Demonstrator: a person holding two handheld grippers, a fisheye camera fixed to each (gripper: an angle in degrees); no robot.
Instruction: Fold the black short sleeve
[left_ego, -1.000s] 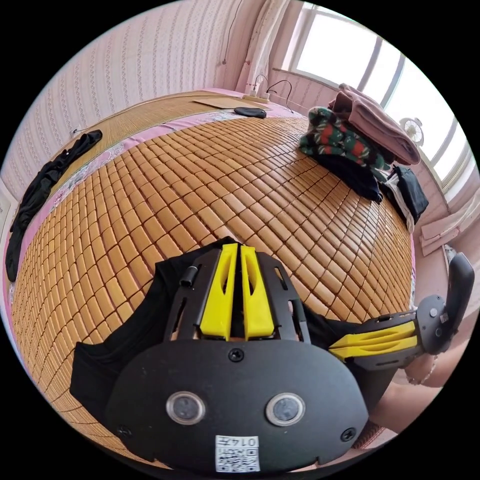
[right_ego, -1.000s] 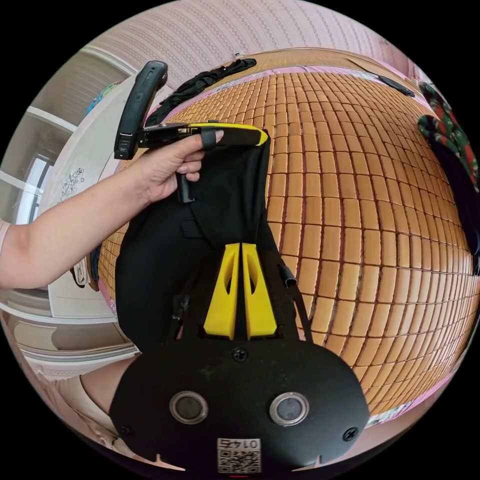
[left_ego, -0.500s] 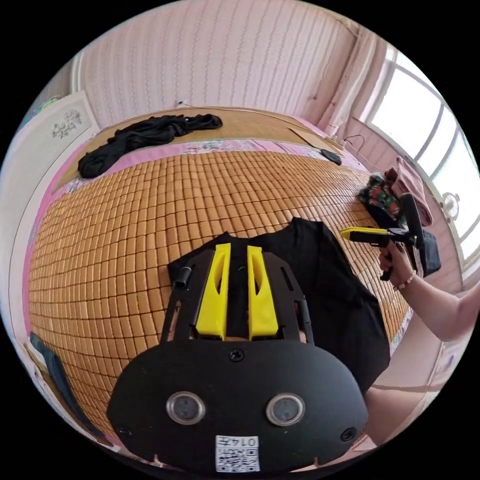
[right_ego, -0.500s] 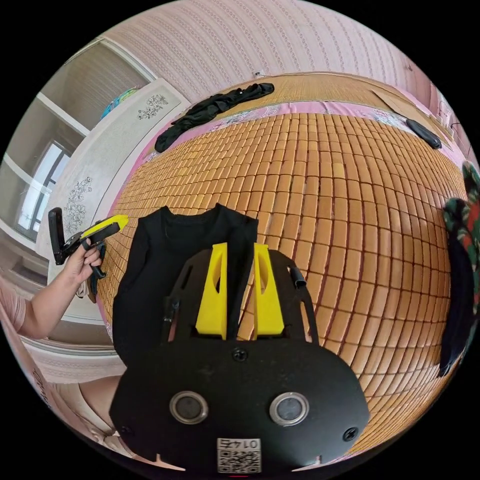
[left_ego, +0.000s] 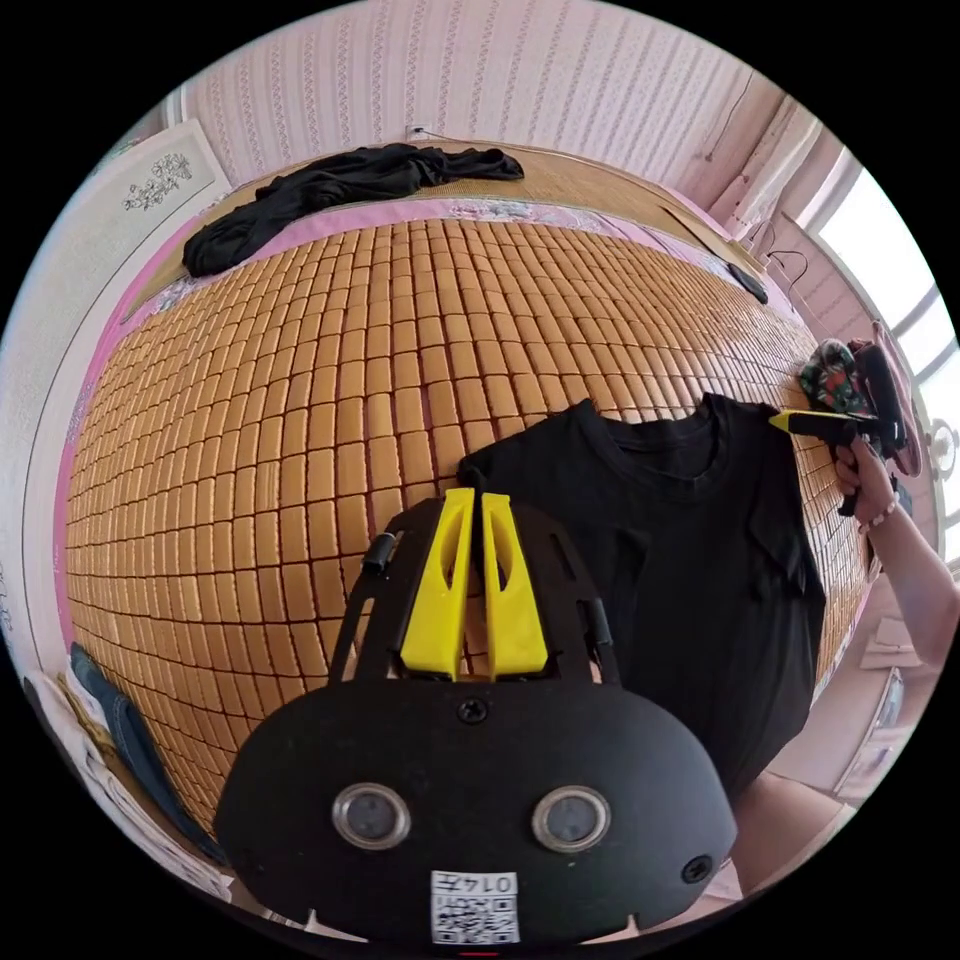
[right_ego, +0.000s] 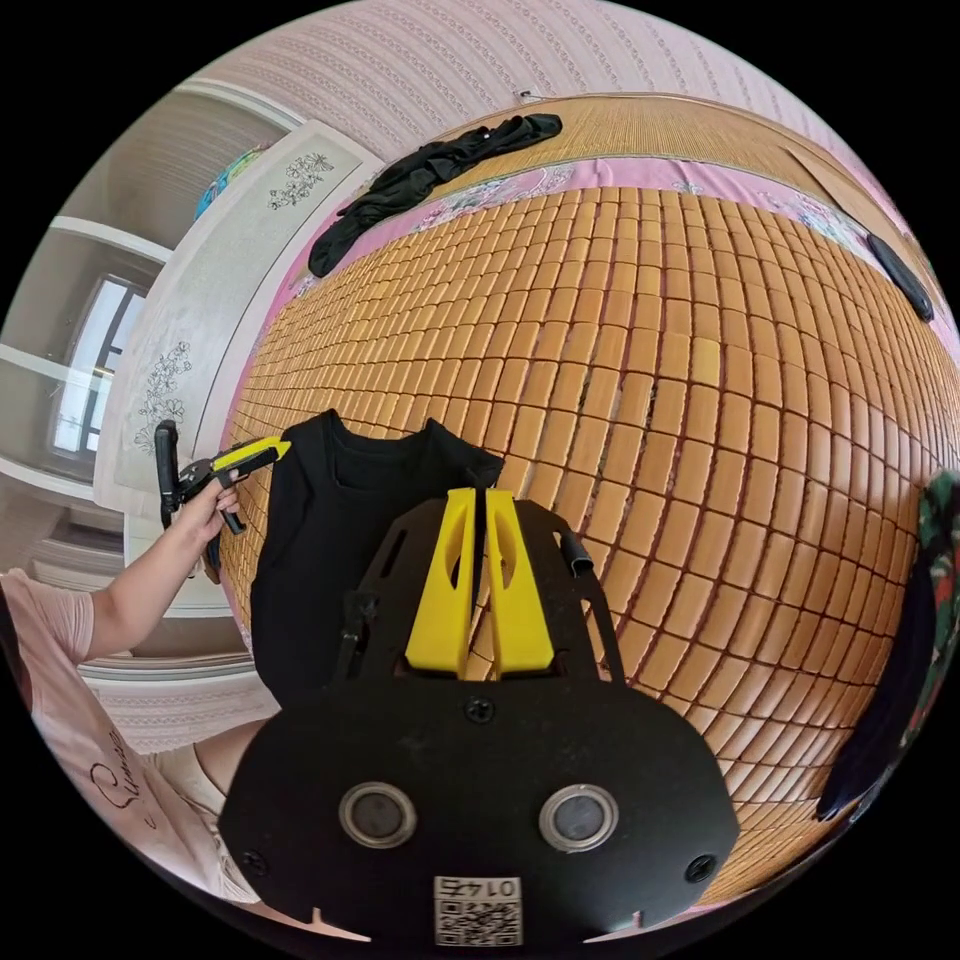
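Note:
The black short-sleeve shirt (left_ego: 690, 560) is held spread out, neck opening up, over the near edge of the bamboo mat (left_ego: 350, 380). In the left gripper view my left gripper (left_ego: 473, 497) is shut on one shoulder edge of the shirt. At the far shoulder the right gripper (left_ego: 785, 420) sits in a person's hand, tip at the cloth. In the right gripper view my right gripper (right_ego: 477, 495) is shut on the shirt (right_ego: 320, 540) at its shoulder. There the left gripper (right_ego: 275, 450) pinches the opposite shoulder, held by a hand.
A crumpled black garment (left_ego: 330, 185) lies along the mat's far edge. A pile of folded clothes (left_ego: 835, 365) sits at the right end, with a small dark flat object (left_ego: 748, 283) behind it. Jeans (left_ego: 130, 740) hang at the lower left. A white cupboard (right_ego: 200, 270) stands beside the bed.
A second ago both grippers held the shirt close together. Both jaws opened, the hands moved apart, and each has shut again on a shoulder, so the shirt is now spread wide.

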